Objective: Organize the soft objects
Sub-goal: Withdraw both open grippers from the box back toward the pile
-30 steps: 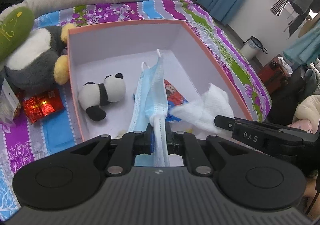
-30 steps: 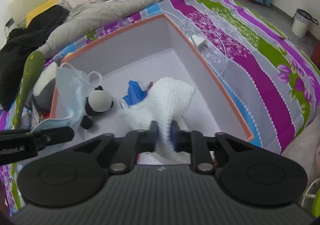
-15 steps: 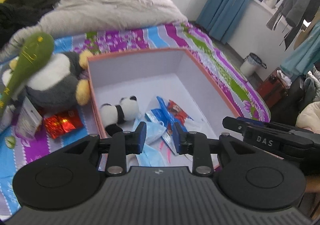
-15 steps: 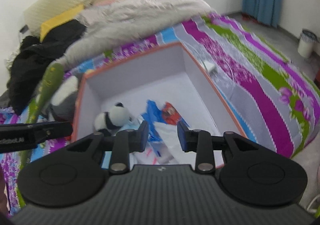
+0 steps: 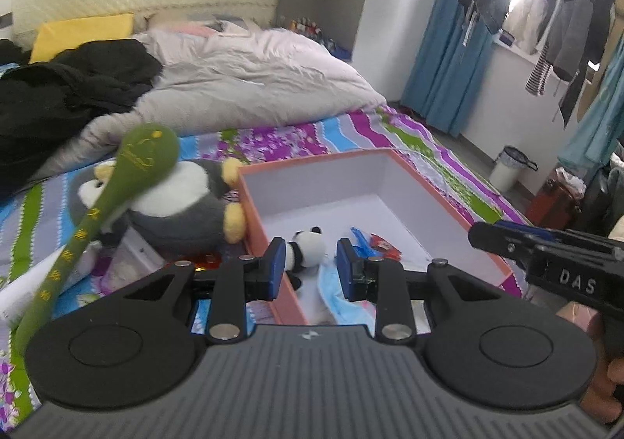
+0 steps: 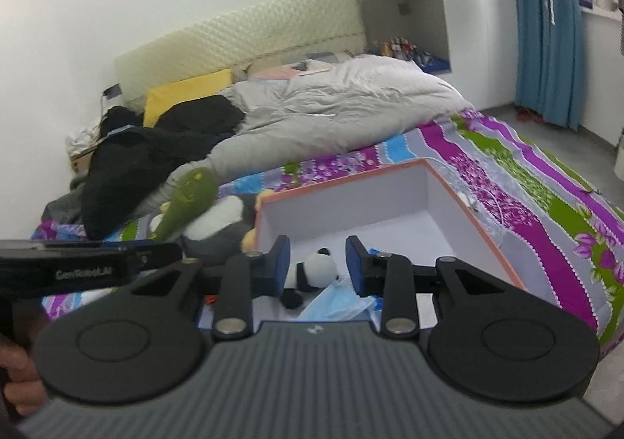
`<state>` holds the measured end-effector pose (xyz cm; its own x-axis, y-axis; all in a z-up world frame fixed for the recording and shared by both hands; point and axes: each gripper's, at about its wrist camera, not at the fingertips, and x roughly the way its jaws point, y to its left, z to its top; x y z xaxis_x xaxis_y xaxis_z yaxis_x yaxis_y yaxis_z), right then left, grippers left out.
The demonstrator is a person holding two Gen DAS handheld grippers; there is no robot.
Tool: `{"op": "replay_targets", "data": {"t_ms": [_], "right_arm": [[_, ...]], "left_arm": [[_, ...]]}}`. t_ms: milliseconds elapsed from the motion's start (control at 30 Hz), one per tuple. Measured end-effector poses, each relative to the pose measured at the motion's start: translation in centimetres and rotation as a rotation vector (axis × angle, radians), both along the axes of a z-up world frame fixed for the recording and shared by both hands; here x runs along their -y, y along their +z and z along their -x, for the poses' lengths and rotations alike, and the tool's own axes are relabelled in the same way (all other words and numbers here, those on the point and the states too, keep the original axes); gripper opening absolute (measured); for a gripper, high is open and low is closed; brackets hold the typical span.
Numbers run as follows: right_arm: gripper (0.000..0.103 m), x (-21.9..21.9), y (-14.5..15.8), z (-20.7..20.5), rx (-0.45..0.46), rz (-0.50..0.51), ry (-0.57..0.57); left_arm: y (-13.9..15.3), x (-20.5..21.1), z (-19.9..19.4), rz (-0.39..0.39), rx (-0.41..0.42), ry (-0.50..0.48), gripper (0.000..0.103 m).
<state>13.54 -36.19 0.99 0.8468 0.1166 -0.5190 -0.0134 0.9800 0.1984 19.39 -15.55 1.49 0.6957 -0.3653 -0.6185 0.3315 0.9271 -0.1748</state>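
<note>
Both handheld grippers are hanging above the near end of the orange-rimmed cardboard box with the white inside (image 5: 394, 181), tilted down toward it at a shallow angle, so the view is running across the bed as much as into the box.

The left gripper (image 5: 307, 269) is sitting with its blue-padded jaws partly apart and nothing between them. Through that gap the small black-and-white panda plush (image 5: 306, 250) is showing, lying on the box floor beyond and below the tips, not touching them. The crumpled light blue face mask (image 5: 335, 296) is lying under the right-hand finger, near the front wall of the box, and a red and blue snack packet (image 5: 376, 242) is just past that finger, deeper in.

The right gripper (image 6: 318, 265) is doing the same thing: jaws partly apart, gripping nothing. From its camera the panda is again framed between the fingers, with the mask heaped below the gap.

Left of both sets of jaws, outside the box, a big grey and white penguin plush with yellow feet (image 5: 183, 201) is leaning against the box wall, and a long green plush stick with yellow characters (image 5: 97, 213) is lying across it. The colourful striped floral bedsheet (image 6: 526, 181) is stretching off to the right of the jaws.
</note>
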Motion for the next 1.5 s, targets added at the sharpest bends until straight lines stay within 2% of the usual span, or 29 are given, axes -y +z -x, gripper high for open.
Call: {"op": "replay_targets", "data": {"t_ms": [233,600,1000,1500], "right_arm": [[0.035,-3.3,-0.6,2.0,0.03,0.024,0.064],[0.035,-7.7,-2.1,4.3,0.041,0.035,0.15],[0.035,-12.6,-4.5,5.4,0.021,0.061,0.236],[0.035,-16.9,-8.0,7.2,-0.026,0.133,0.305]], "left_arm": [[-0.3,-4.1,2.8,0.028,0.025,0.075,0.033],[-1.5,-8.3,6.6,0.005,0.084,0.127,0.033],[-4.8,-11.7,8.4,0.008,0.058,0.181,0.033],[-10.3,-15.6,11.0,-0.009,-0.04,0.266,0.033]]}}
